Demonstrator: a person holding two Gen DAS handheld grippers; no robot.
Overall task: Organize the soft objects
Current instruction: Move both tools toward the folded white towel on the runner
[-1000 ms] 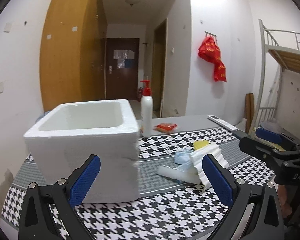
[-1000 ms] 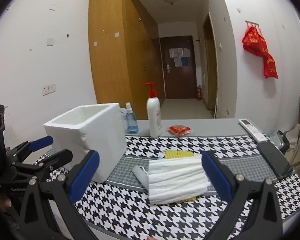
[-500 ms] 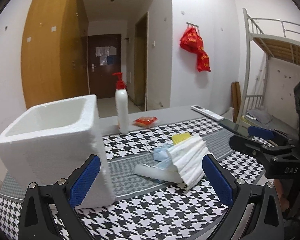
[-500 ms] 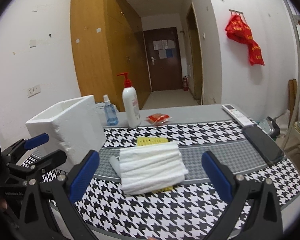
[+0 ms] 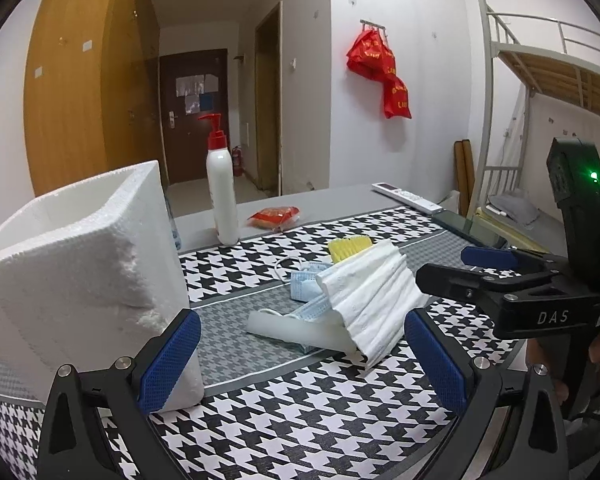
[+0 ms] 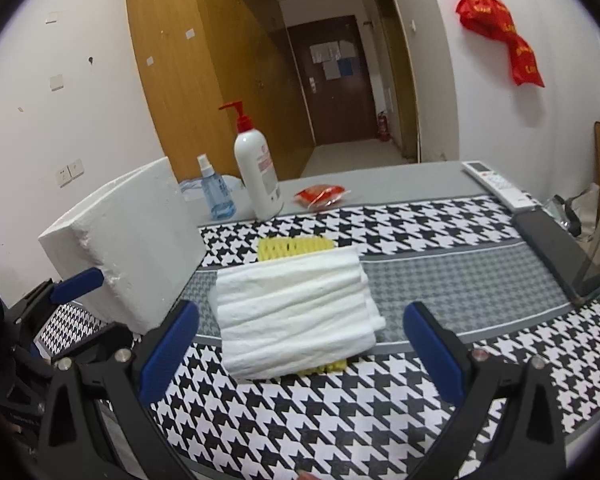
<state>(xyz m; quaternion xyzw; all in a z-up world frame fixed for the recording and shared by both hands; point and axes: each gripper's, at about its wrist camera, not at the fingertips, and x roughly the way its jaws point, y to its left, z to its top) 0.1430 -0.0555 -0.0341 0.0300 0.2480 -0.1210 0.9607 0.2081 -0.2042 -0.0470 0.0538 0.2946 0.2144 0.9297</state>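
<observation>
Houndstooth cloth (image 6: pixel 380 408) covers the table; ribbed white towel (image 6: pixel 296 316) lies at 12 o'clock between the right gripper's (image 6: pixel 298 346) released jaws, grainy foam box (image 5: pixel 80 280) at 10; the left gripper (image 5: pixel 300 358) is also released.

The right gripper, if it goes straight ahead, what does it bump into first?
Probably the folded white towel, which lies straight ahead of the open right gripper, on top of the yellow sponge.

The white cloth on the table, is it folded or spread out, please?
Folded: the white cloth lies as a compact stack of parallel pleats over the yellow mesh.
</observation>
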